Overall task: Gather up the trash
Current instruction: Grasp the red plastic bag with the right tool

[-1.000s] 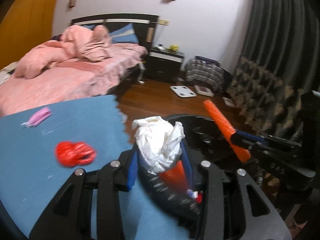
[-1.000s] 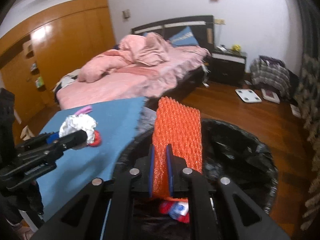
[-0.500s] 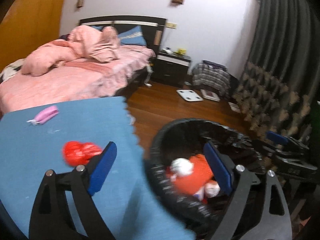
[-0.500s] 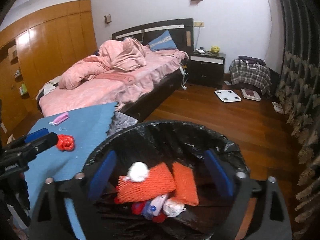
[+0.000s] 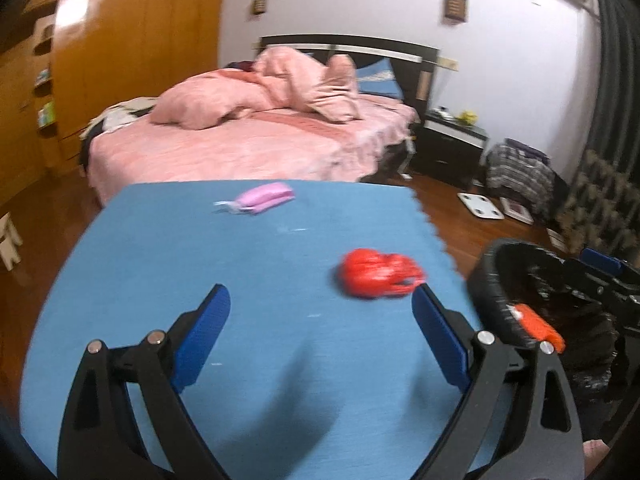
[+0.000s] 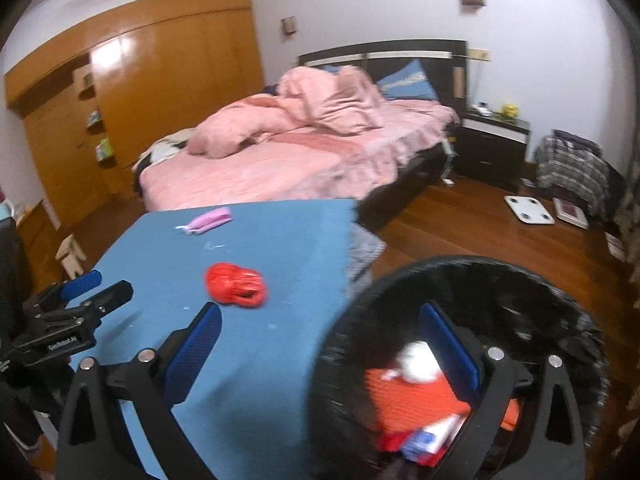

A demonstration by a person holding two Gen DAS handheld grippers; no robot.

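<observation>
A crumpled red wrapper (image 5: 378,276) (image 6: 235,283) lies on the blue table (image 5: 200,260) (image 6: 280,240). A pink wrapper (image 5: 264,198) (image 6: 210,220) rests near the table's far edge. To the right of the table stands the black-bagged bin (image 5: 496,276) (image 6: 460,276). It holds orange foam net (image 5: 540,326) (image 6: 408,400), a white tissue ball (image 6: 416,364) and other packets. My left gripper (image 5: 320,300) (image 6: 108,286) hangs open and empty over the table, the red wrapper just beyond its right finger. My right gripper (image 6: 320,314) (image 5: 600,276) is open and empty, straddling the bin's left rim.
A bed with pink bedding (image 5: 260,140) stands behind the table, with a dark nightstand (image 6: 494,148) to its right. A white scale (image 6: 528,208) and a plaid bag (image 6: 572,168) are on the wood floor. A wooden wardrobe (image 6: 140,100) lines the left wall, with a small stool (image 6: 72,254) nearby.
Both grippers opened. The tissue ball left the left one and the orange net left the right one, and both now lie in the bin. Both views have swung left toward the table.
</observation>
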